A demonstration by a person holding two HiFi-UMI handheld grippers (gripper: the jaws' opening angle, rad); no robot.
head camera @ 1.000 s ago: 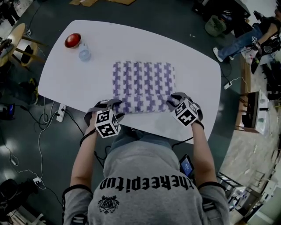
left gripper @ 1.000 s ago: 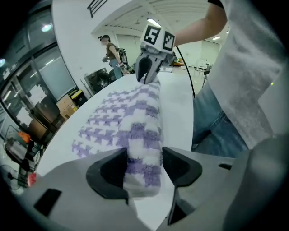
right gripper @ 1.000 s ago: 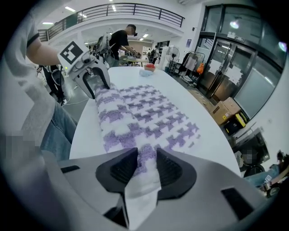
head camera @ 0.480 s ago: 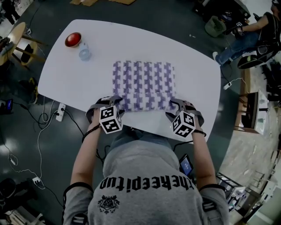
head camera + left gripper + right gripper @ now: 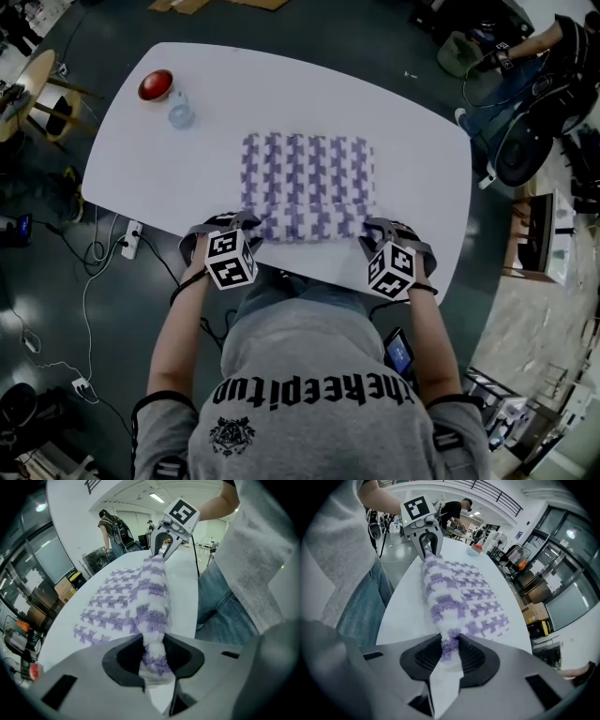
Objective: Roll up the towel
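Purple-and-white houndstooth towel (image 5: 307, 169) lies at the centre of the white table (image 5: 187, 169). Most of it is spread flat. The edge toward the bottom of the head view is turned up into a thick roll (image 5: 309, 225) running left to right.

Left gripper (image 5: 246, 223) sits at the roll's left end, right gripper (image 5: 373, 227) at its right end, both pointing steeply down at the tabletop.

Left gripper view: jaws have just been closing, and the dark pads (image 5: 124, 656) now pinch the end of the roll bunched between them. From there the roll runs up the frame to the other gripper at top centre, with the flat part of the towel to its left.

Right gripper view: jaws have also just been closing, and the ribbed pads (image 5: 429, 658) clamp the other end of the roll. Flat cloth spreads to the right of it.

Upper left of the head view, well apart from the towel: a red rounded object (image 5: 156, 85) and just beside it a clear container (image 5: 180, 114), possibly a small bottle.
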